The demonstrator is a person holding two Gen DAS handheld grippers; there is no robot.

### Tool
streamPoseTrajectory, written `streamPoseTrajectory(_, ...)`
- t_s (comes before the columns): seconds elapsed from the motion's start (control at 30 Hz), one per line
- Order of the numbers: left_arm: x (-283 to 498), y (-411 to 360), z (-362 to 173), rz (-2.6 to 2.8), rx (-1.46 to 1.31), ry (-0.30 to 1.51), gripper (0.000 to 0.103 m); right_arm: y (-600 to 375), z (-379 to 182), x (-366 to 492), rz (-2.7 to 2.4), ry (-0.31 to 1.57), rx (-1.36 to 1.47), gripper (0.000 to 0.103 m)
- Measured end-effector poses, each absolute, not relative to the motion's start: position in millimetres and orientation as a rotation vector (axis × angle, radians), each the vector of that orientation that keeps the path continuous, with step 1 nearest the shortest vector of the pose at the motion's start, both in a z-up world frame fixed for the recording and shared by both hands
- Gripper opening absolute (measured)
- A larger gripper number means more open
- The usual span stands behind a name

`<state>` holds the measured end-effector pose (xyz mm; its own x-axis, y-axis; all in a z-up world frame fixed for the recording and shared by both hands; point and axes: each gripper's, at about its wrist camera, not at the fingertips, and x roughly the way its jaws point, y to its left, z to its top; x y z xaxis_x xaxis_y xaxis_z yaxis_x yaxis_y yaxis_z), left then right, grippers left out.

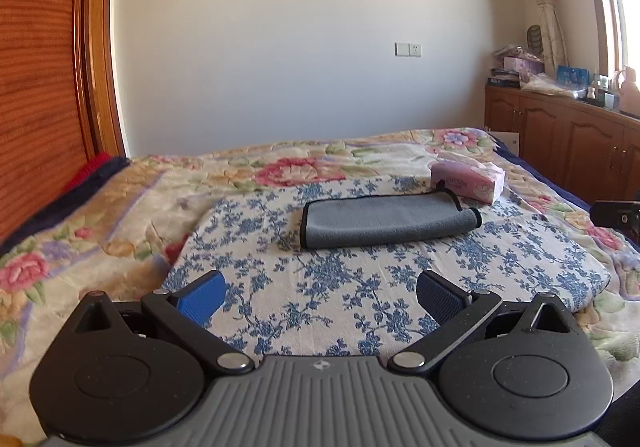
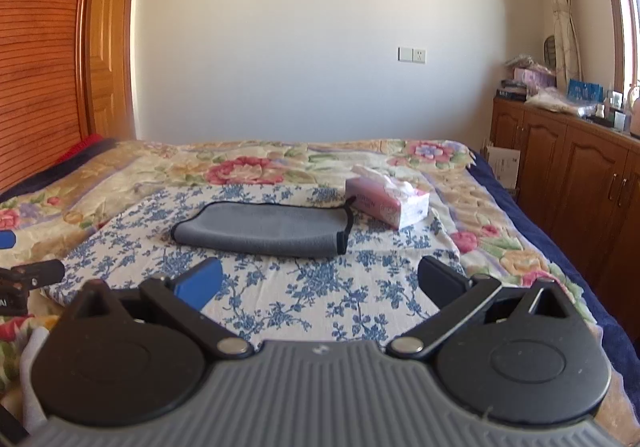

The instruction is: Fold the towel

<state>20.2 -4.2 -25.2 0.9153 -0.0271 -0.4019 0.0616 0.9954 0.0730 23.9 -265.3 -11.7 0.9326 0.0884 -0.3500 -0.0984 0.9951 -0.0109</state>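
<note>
A grey towel [image 1: 384, 221] with black trim lies folded in a long strip on a blue-flowered white cloth [image 1: 340, 287] on the bed. It also shows in the right wrist view [image 2: 264, 229]. My left gripper [image 1: 320, 297] is open and empty, held above the cloth in front of the towel. My right gripper [image 2: 320, 283] is open and empty, also in front of the towel and apart from it. A hanging loop sticks out at the towel's right end [image 2: 348, 213].
A pink tissue box [image 1: 468, 177] stands just behind the towel's right end, also in the right wrist view [image 2: 386, 201]. The floral bedspread [image 1: 100, 207] lies under the cloth. Wooden cabinets [image 2: 568, 175] with clutter line the right wall. A wooden wardrobe [image 2: 40, 67] stands left.
</note>
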Motion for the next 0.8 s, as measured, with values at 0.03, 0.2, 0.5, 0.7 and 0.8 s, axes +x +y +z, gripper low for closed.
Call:
streamPoseTrajectory(0.03,19.0,-4.8,-24.6,-0.051,0.087,0.404,0.103,-265.5,-11.4,23.5,0.095,0.353,-0.029,0.103)
streamPoseTrajectory(0.2,15.6,-6.7,-22.2,-0.064,0.094,0.375,0.103,-267.2,-9.9,21.9,0.092,0.333,-0.02,0.103)
streamPoseTrajectory(0.5,12.3,-4.7,-19.6,-0.059,0.081,0.351,0.103,-269.9,-9.3,19.4,0.082,0.309,-0.007,0.103)
streamPoseTrajectory(0.7,9.1,-5.0,-17.5,-0.059,0.082,0.329,0.103,-272.7,-7.7,15.4,0.072,0.284,0.004,0.103)
streamPoseTrajectory(0.8,7.7,-4.3,-17.0,-0.056,0.082,0.319,0.103,-274.3,-7.2,14.6,0.068,0.275,0.011,0.103)
